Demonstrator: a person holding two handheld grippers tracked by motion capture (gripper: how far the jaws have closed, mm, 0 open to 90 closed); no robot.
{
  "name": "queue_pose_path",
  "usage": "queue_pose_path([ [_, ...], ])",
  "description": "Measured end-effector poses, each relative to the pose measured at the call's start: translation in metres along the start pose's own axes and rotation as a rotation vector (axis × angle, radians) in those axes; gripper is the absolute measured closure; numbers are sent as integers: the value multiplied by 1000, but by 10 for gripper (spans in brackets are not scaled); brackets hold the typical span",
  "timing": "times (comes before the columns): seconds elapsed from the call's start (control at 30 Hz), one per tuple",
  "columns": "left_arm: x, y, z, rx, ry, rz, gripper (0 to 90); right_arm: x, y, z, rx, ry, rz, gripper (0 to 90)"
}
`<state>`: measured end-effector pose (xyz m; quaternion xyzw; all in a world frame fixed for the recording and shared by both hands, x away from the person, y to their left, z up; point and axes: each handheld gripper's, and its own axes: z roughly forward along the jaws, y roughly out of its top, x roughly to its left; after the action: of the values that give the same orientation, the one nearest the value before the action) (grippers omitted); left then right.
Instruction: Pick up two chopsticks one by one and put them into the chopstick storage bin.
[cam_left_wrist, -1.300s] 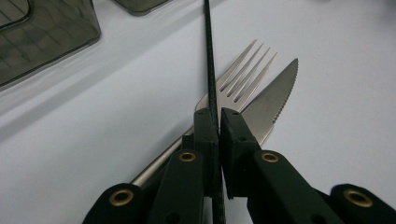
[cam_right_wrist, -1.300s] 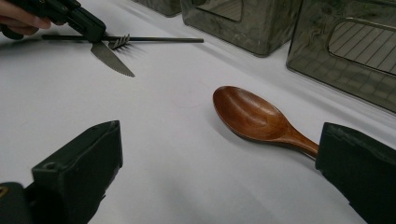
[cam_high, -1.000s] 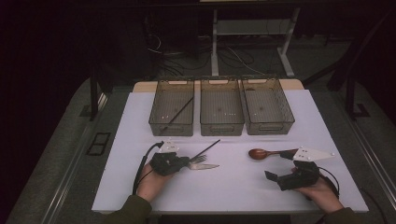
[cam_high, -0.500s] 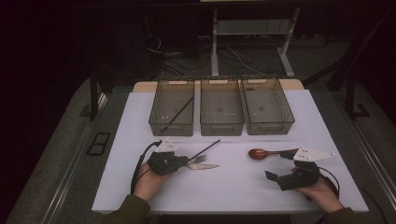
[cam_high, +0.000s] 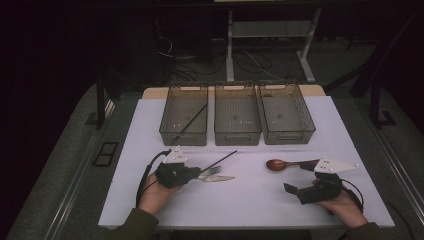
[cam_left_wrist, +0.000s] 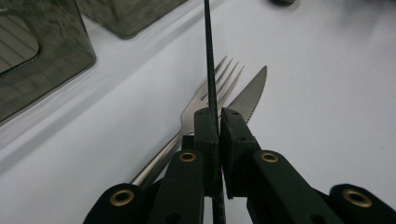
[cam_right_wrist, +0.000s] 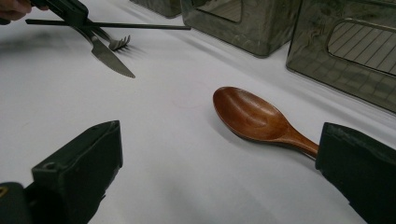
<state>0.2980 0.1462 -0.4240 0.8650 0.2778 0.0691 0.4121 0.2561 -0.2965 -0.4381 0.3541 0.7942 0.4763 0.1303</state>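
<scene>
The left gripper (cam_left_wrist: 216, 122), low centre of its view, is clenched on a thin black chopstick (cam_left_wrist: 208, 56) whose long axis runs straight up-frame.

The table (cam_high: 260, 200) is white. Three bins (cam_high: 237, 131) are smoky grey and see-through, with a ribbed floor pattern. The chopstick (cam_left_wrist: 209, 70) is black, the fork (cam_left_wrist: 205, 100) and serrated knife (cam_left_wrist: 250, 95) silver steel. The spoon (cam_right_wrist: 254, 119) is glossy reddish-brown wood. Both grippers are black, with brass-coloured rivets on the left one (cam_left_wrist: 218, 123).
</scene>
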Motion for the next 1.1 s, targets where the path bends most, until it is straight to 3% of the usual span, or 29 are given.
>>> queue_pose_path([
  [0.4,-1,9,-12,-48,-22,8,847,1,0,1,4,2,3,1],
  [0.67,3,17,-16,-66,-8,-7,847,0,0,1,2,3,7,1],
  [1.1,20,42,-24,-79,25,11,847,0,0,0,-2,2,8,1],
])
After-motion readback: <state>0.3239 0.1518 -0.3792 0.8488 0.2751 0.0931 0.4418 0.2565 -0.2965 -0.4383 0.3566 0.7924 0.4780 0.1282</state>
